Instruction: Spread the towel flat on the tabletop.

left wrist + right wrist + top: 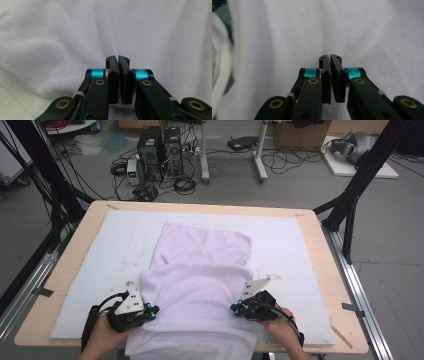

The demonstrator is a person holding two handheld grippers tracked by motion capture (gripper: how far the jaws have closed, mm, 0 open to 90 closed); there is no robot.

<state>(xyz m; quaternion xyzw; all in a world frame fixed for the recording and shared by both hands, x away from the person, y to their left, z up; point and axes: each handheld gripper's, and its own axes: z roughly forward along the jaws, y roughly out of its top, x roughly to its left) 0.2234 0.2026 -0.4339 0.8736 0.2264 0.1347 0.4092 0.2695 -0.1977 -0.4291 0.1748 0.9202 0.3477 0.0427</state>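
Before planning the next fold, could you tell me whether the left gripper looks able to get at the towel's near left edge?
Probably yes: the left gripper, jaws shut, sits right beside the towel with nothing between them.

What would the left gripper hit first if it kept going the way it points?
Most likely the pale purple towel. The left gripper, jaws shut with nothing between them, aims straight at the cloth, which lies right ahead; how close the tips are is unclear.
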